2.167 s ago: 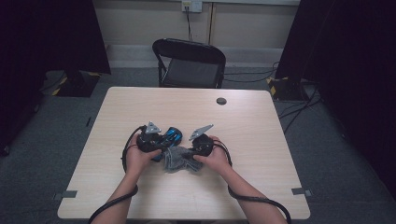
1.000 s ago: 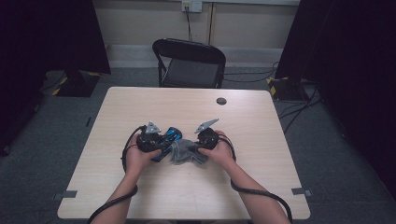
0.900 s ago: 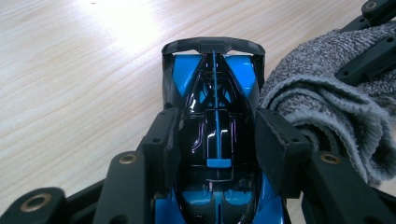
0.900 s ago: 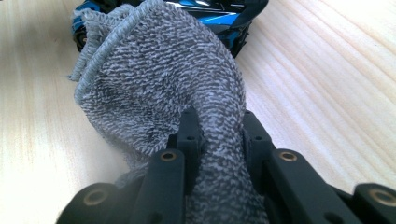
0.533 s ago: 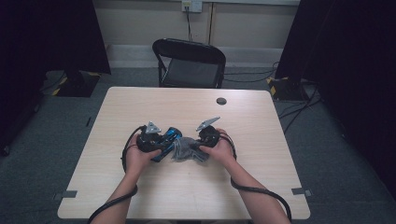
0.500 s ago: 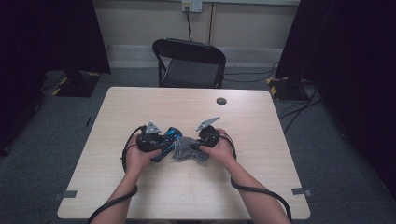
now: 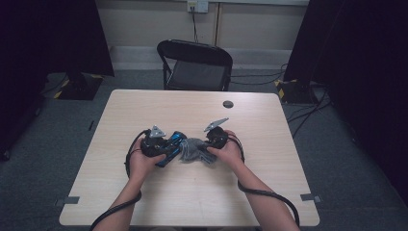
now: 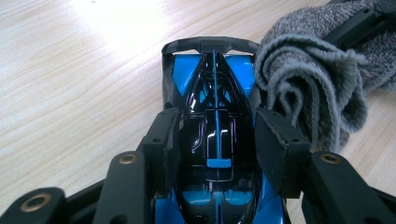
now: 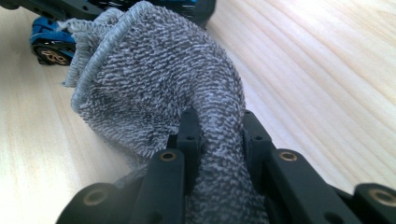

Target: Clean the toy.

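A blue and black toy race car (image 8: 215, 121) sits between the jaws of my left gripper (image 8: 214, 144), whose pads press on its two sides. Seen from above, the car (image 7: 172, 144) lies near the middle of the table, at the tip of the left gripper (image 7: 163, 147). My right gripper (image 9: 217, 133) is shut on a bunched grey knitted cloth (image 9: 159, 84). The cloth (image 7: 195, 150) rests against the car's right side, between the two hands, with the right gripper (image 7: 208, 147) at its right end. A wheel of the car (image 9: 51, 55) peeks out behind the cloth.
The light wooden table (image 7: 202, 202) has a small dark round disc (image 7: 228, 104) near its far edge. A black folding chair (image 7: 195, 65) stands behind the table. Cables trail from both grippers over the near edge.
Since the earliest frame the right hand has shifted up and to the right with the cloth. Over the last second both hands stay nearly still.
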{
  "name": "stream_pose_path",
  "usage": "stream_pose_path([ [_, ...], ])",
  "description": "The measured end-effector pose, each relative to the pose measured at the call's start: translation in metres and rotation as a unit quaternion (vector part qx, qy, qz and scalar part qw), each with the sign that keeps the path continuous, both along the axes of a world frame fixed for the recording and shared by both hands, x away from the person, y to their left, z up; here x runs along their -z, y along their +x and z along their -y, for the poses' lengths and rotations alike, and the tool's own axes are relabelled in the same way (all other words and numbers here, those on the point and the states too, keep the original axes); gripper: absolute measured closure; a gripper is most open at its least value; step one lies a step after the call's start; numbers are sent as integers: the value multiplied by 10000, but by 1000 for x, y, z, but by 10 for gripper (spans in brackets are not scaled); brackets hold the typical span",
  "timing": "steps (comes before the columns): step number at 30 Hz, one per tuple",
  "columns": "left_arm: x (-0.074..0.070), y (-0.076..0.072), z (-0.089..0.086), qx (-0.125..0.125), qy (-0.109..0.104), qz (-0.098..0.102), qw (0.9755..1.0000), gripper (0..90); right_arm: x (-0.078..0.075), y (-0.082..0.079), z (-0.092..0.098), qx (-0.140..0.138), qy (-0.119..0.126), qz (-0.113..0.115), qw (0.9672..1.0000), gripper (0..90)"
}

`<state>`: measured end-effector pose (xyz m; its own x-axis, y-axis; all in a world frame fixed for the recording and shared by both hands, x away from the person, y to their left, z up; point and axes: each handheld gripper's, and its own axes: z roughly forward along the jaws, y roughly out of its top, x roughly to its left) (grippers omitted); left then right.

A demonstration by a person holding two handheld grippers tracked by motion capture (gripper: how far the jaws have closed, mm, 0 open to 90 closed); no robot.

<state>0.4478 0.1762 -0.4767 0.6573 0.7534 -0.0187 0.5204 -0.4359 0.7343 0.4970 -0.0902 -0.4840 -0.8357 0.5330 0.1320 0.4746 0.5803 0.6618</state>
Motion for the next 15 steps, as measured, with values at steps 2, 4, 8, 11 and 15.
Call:
stream_pose_path([
  [2, 0, 0, 0, -11, -1, 16, 10000, 513, 0, 1, 3, 67, 9, -10, 10000, 743],
  [4, 0, 0, 0, -8, -4, -2, 10000, 513, 0, 3, 5, 109, 35, -22, 9999, 742],
  [8, 0, 1, 1, -21, -43, -66, 10000, 513, 0, 5, 7, 155, 55, -24, 9999, 742],
  [11, -1, 1, 1, -12, -23, -71, 10000, 513, 0, 7, 7, 151, 45, -19, 9999, 742],
  [15, -1, 1, 1, -17, -32, -74, 10000, 512, -1, 10, 8, 191, 25, 11, 9998, 742],
])
